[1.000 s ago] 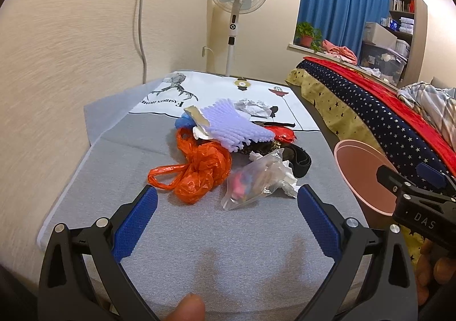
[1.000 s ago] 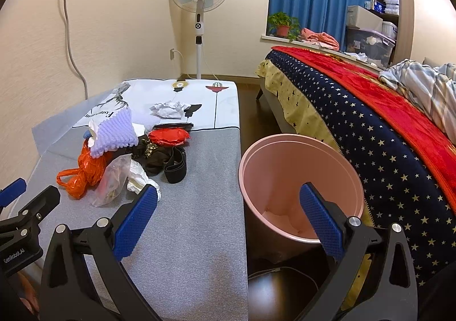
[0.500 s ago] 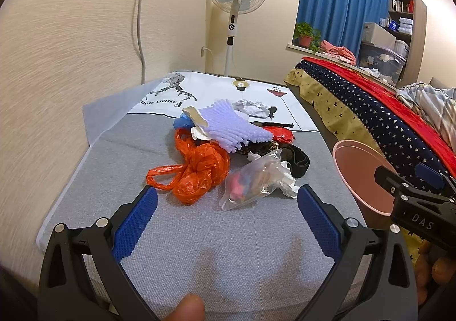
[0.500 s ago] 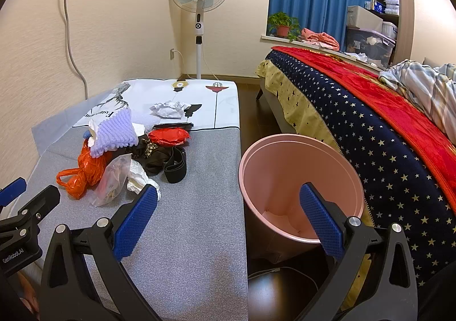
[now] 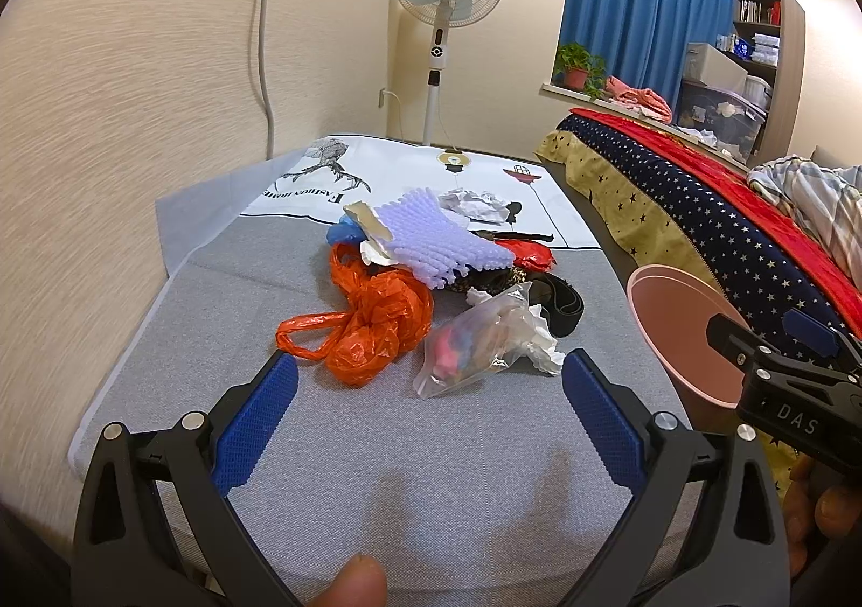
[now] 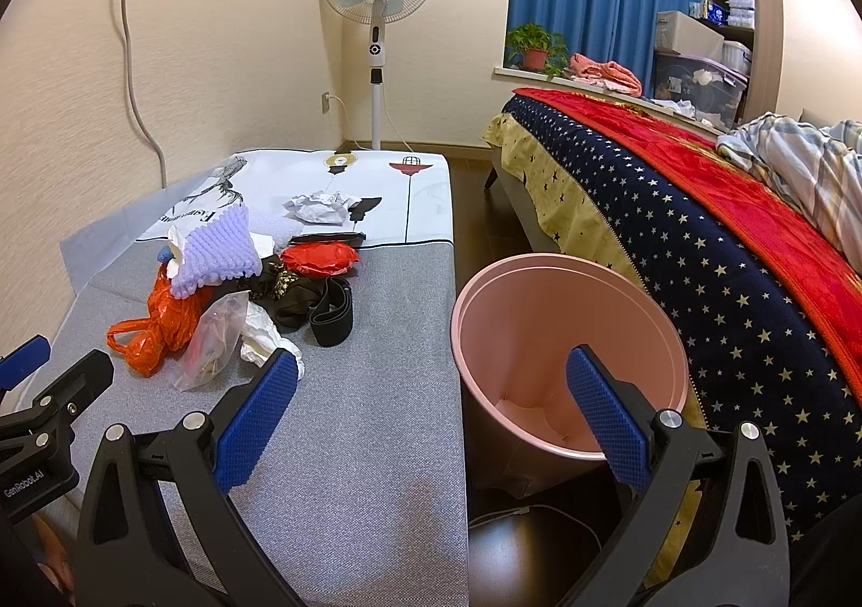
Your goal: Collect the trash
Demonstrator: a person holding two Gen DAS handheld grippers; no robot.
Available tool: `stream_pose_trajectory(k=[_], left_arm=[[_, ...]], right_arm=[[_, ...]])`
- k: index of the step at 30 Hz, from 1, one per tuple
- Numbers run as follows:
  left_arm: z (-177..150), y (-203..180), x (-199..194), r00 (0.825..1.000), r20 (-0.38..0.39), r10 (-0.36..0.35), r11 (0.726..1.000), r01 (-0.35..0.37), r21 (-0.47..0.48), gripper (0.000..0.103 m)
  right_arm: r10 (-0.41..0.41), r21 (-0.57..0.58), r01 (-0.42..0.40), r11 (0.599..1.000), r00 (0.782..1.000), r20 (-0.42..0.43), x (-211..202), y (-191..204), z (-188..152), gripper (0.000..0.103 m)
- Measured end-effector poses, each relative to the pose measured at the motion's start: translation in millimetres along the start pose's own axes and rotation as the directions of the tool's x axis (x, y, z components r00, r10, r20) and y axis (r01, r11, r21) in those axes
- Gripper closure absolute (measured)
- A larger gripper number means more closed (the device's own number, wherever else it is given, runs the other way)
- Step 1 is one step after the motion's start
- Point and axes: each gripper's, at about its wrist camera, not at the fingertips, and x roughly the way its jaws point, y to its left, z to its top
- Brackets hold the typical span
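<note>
**Both tools wide apart, bin nearly bare**

Right now I have the left tool (image 5: pixel 428 381) spread wide and gripping nothing, hovering above the grey fabric-covered desk (image 5: pixel 377 472) just short of the trash heap. Nearest its blue pads (image 5: pixel 258 424) lies a clear plastic bag (image 5: pixel 474 343) with pink and other coloured scraps inside, touching crumpled white tissue (image 5: pixel 541 337). Beside it sits a crumpled orange plastic bag (image 5: pixel 372 321), and behind that a lilac knitted cloth (image 5: pixel 442 241), a red wrapper (image 5: pixel 530 254) and a black elastic band (image 5: pixel 563 302).

My right tool (image 6: pixel 431 397) is likewise released and empty, held over the gap between desk and the round pink plastic bin (image 6: pixel 565 337). The bin stands on the floor just beside the desk edge, next to the star-patterned bed (image 6: pixel 700 251); inside I see only a pale scrap (image 6: pixel 525 413) at the bottom.
</note>
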Motion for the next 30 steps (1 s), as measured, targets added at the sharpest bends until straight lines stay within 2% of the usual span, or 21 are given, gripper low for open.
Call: stream_pose_trajectory(k=[3, 6, 9, 13, 14, 17, 20, 28, 30], left_arm=[[1, -1, -1, 1.000, -0.002, 0.000, 1.000, 0.000, -0.004, 0.008], [3, -4, -5, 1.000, 0.007, 0.002, 1.000, -0.002, -0.015, 0.012], [5, -4, -3, 1.000, 0.000, -0.024, 0.999, 0.024, -0.025, 0.025], [6, -6, 5, 1.000, -0.001, -0.021, 1.000, 0.021, -0.014, 0.032], [6, -7, 7, 1.000, -0.004, -0.023, 1.000, 0.023, -0.011, 0.039], [7, -6, 16, 1.000, -0.018, -0.025, 1.000, 0.024, -0.011, 0.050], [8, -5, 27, 0.999, -0.028, -0.016, 1.000, 0.015, -0.010, 0.056], [15, 7, 57, 0.999, -0.036, 0.032, 0.999, -0.033, -0.037, 0.056], [16, 12, 67, 0.998, -0.046, 0.044, 0.997, -0.047, -0.056, 0.056]], right_arm=[[0.006, 0.007, -0.006, 1.000, 1.000, -0.005, 0, -2, -1, 0.007], [0.020, 0.025, -0.019, 1.000, 1.000, -0.016, 1, -4, 0, 0.018], [0.056, 0.047, -0.054, 0.997, 0.998, -0.037, 6, -4, 4, 0.028], [0.107, 0.094, -0.102, 0.990, 0.993, -0.058, 19, -7, 8, 0.046], [0.118, 0.103, -0.111, 0.988, 0.991, -0.062, 23, -7, 9, 0.051], [0.160, 0.127, -0.150, 0.980, 0.984, -0.073, 36, -5, 12, 0.061], [0.203, 0.135, -0.190, 0.972, 0.976, -0.084, 50, 1, 14, 0.062], [0.265, 0.170, -0.242, 0.955, 0.956, -0.127, 96, 13, 18, 0.061], [0.276, 0.183, -0.247, 0.952, 0.949, -0.150, 109, 15, 17, 0.058]])
